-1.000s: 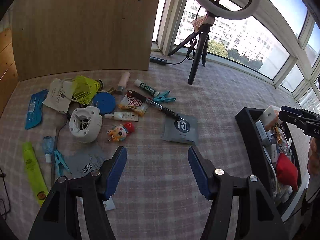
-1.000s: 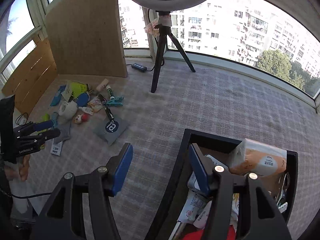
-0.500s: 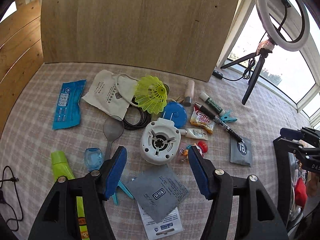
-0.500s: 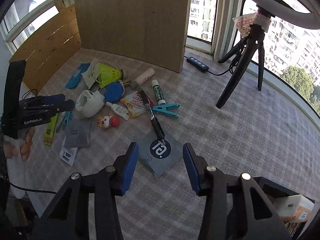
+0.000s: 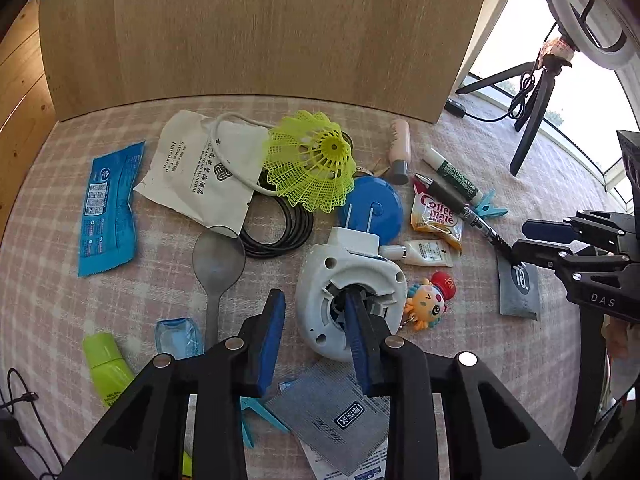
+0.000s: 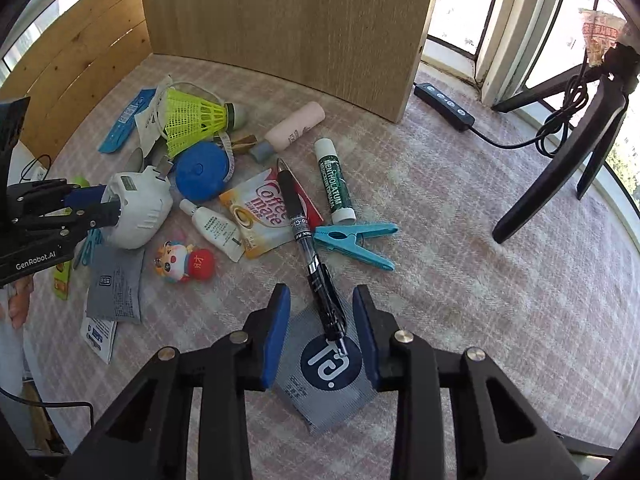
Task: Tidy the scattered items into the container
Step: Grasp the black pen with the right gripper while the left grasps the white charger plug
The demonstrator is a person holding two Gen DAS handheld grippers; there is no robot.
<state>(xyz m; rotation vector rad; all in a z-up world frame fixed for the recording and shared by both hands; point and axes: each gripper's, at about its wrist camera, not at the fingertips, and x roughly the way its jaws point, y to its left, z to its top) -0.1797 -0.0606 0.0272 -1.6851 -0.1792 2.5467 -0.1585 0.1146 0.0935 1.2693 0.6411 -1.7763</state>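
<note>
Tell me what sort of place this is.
Probably an enclosed high-rise balcony or sunroom used for recording: a curved window wraps the corner, a ring light on a tripod stands on the checked cloth, and household clutter lies scattered across it.

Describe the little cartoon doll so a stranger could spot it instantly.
Start at the wooden board, then come down through the clutter to the Coffee mate sachet. Left of and below it lies the cartoon doll keychain, the only figure with a face, beside its red ball.
</note>
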